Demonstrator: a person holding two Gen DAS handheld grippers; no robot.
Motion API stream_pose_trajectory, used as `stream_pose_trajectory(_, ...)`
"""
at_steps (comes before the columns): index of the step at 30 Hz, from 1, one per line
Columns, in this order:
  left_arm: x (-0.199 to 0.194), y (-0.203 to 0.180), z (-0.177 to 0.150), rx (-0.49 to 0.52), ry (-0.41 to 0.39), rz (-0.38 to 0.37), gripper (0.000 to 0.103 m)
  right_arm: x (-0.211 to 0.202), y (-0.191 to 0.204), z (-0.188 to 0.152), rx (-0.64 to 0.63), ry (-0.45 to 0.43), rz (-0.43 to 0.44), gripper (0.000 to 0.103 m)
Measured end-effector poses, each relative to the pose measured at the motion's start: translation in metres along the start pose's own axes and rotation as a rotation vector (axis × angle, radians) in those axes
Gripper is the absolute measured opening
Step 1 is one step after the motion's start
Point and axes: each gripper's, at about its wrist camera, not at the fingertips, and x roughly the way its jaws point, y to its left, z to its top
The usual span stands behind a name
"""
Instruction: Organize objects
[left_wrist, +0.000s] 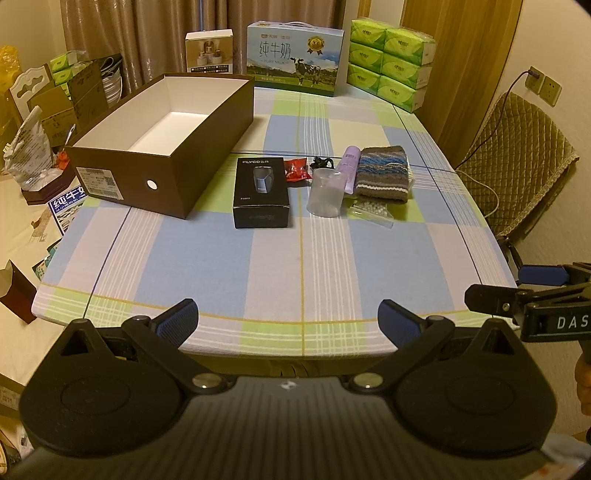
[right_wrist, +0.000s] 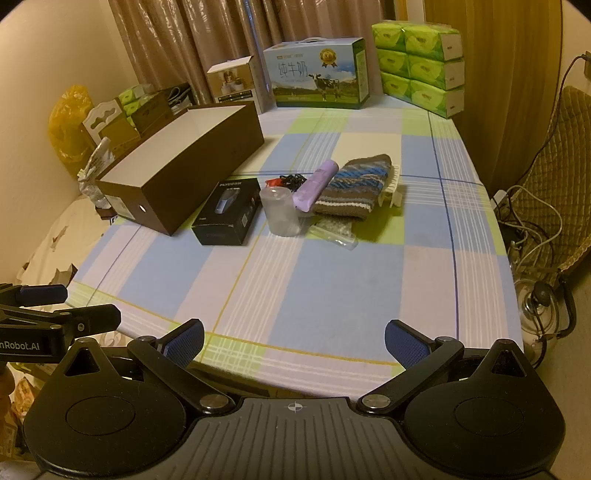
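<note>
Jaws on both grippers stand wide apart with nothing between them. Left gripper (left_wrist: 288, 325) hangs over the near edge of the table (left_wrist: 207, 258), its blue pads (left_wrist: 177, 321) touching nothing; right gripper (right_wrist: 295, 345) is just beside it, also above the near edge and empty. Mid-table, a brown box (left_wrist: 162, 184) lies open-topped at the left, white inside, with nothing seen in it. Just right of it sits a black carton (left_wrist: 261, 195). Next comes a clear cup (left_wrist: 327, 194), with a red packet (left_wrist: 296, 170) and a black tangle (left_wrist: 320, 161) behind. A lilac tube (left_wrist: 349, 166) leans on a striped knit (left_wrist: 384, 173). A bag of white beads (left_wrist: 371, 212) lies in front of the knit.
</note>
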Motion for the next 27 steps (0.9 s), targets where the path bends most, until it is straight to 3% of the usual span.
stream_pose_trajectory(27, 0.013, -0.001, 0.013, -0.009, 0.006, 0.008, 0.102, 0.014, -0.007, 0.016, -0.001, 0.012, 0.007, 0.101)
